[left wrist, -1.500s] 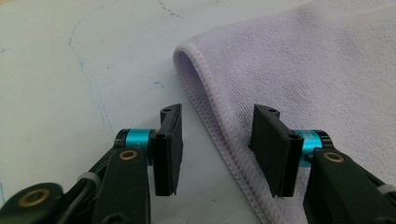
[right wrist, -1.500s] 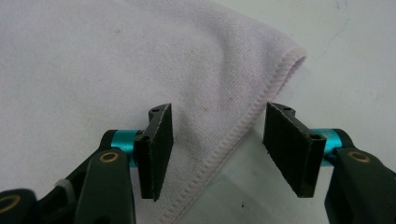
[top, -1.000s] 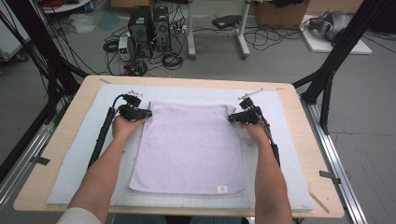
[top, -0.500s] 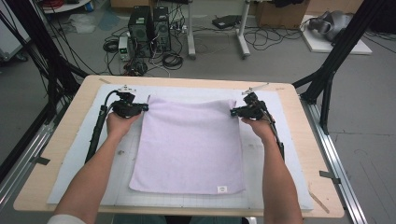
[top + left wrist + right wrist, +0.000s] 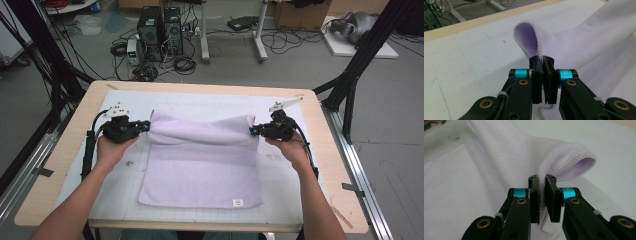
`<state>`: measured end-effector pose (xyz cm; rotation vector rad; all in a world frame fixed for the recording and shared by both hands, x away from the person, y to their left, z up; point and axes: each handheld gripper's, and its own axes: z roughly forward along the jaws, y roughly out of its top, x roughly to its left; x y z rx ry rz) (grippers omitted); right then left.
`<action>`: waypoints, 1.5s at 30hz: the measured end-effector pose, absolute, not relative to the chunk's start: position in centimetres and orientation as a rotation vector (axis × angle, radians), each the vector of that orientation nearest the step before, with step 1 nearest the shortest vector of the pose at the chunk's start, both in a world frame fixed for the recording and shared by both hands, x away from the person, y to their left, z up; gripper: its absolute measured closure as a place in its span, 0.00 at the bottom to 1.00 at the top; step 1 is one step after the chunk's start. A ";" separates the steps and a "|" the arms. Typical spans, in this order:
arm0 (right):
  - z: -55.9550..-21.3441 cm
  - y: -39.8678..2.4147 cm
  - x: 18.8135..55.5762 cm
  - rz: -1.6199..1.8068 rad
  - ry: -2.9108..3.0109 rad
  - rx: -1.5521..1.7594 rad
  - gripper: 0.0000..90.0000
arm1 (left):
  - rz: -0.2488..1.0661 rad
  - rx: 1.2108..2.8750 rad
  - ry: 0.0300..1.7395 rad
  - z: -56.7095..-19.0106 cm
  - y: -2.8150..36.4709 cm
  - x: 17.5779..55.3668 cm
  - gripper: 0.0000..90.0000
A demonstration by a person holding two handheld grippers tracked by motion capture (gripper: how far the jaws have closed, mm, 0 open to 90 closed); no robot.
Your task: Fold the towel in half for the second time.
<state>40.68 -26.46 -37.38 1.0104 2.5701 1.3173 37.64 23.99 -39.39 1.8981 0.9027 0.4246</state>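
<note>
A pale lilac towel [image 5: 200, 165] lies on the white mat, its far edge lifted and rolled toward me. My left gripper [image 5: 146, 126] is shut on the towel's far left corner [image 5: 529, 42], which loops up above the closed jaws of the left gripper [image 5: 542, 60]. My right gripper [image 5: 253, 131] is shut on the far right corner [image 5: 574, 162]; cloth is pinched between the jaws of the right gripper [image 5: 541, 180]. Both corners hang above the table. A small white label [image 5: 238, 202] marks the towel's near right corner, which lies flat.
A white mat [image 5: 300, 175] covers the wooden table [image 5: 330, 165]. Black frame posts [image 5: 360, 65] rise at both far corners. Cables [image 5: 89, 150] trail from the grippers along the forearms. Computers and cords sit on the floor beyond the table.
Both grippers have risen and come toward me with the towel's far corners, so the far edge now stands up in a rolled fold instead of lying flat.
</note>
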 end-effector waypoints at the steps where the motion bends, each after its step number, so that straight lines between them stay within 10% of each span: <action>1: -37.7 -26.5 40.1 1.299 2.586 1.012 0.92 | 0.419 1.904 0.892 -39.7 24.1 36.9 0.95; 14: -42.5 -27.1 35.0 1.221 2.703 1.044 0.86 | 0.290 1.990 0.919 -43.6 25.0 32.4 0.92; 24: -40.8 -28.5 35.1 1.273 2.609 1.071 0.55 | 0.305 2.007 0.968 -42.3 25.8 33.2 0.51; 34: -39.3 -26.3 39.5 1.227 2.605 1.049 0.45 | 0.264 1.951 1.024 -41.1 24.9 37.8 0.39; 39: -40.9 -25.5 41.0 1.199 2.688 1.102 0.45 | 0.141 1.984 1.010 -42.4 24.6 38.8 0.51; 45: -40.7 -25.4 40.1 1.272 2.772 1.023 0.91 | 0.167 1.974 0.905 -41.3 24.3 37.6 0.92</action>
